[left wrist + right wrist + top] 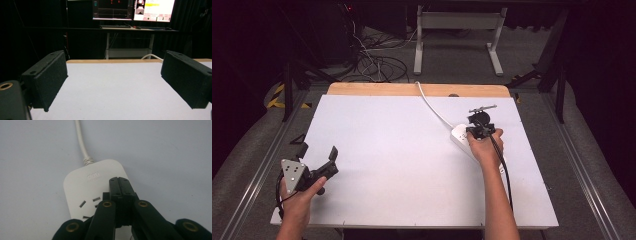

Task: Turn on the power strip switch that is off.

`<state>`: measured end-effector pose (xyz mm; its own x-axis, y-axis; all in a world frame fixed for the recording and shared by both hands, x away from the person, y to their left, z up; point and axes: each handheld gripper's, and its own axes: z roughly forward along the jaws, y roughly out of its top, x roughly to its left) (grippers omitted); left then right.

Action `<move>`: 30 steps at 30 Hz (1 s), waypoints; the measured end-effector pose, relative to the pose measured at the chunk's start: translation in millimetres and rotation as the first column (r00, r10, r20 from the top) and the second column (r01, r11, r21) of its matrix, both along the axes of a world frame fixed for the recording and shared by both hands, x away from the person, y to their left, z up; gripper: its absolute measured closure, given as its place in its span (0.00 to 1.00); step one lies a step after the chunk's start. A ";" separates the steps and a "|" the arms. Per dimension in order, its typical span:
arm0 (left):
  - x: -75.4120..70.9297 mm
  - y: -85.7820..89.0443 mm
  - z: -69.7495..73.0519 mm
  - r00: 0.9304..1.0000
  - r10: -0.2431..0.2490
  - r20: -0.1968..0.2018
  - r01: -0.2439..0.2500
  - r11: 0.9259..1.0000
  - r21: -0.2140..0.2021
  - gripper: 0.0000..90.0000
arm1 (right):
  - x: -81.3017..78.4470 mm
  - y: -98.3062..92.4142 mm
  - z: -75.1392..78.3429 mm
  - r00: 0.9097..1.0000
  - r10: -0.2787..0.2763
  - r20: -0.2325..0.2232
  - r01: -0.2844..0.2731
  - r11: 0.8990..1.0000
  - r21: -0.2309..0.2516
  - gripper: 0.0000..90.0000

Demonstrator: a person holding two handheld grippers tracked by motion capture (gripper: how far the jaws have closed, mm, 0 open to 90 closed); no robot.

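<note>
A white power strip (92, 192) lies on the white board (387, 150) at the right, and its white cable (432, 107) runs off toward the far edge. My right gripper (119, 181) points down at it, jaws pressed together with nothing between them, and the tips hover over the strip's top face beside a socket. From the high view the right gripper (475, 131) stands over the near end of the power strip (459, 134). My left gripper (318, 152) sits at the front left, apart from the strip. Its black pads (50, 80) stand wide open over bare board.
A wooden strip (412, 89) borders the board's far edge. Behind it on the floor are tangled cables (372, 62) and a white table frame (457, 35). Lit monitors (132, 10) stand on a desk beyond the table.
</note>
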<state>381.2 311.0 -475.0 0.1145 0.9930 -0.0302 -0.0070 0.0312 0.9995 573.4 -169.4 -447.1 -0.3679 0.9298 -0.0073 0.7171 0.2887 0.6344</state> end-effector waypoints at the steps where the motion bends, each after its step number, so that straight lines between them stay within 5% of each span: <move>1: 0.1 -0.1 0.1 1.000 0.000 0.000 0.000 1.000 -0.001 0.08 | 0.2 0.1 0.0 1.000 -0.001 -0.001 0.001 1.000 0.001 1.00; 30: 0.1 -0.9 1.0 1.000 -0.006 0.004 0.006 1.000 -0.003 0.09 | -0.9 0.5 0.3 1.000 0.006 0.005 -0.006 1.000 -0.009 1.00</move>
<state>381.3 310.1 -474.0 0.1206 0.9921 -0.0331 -0.0104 0.0346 0.9993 572.4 -168.8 -446.8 -0.3735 0.9275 -0.0180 0.7120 0.2990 0.6353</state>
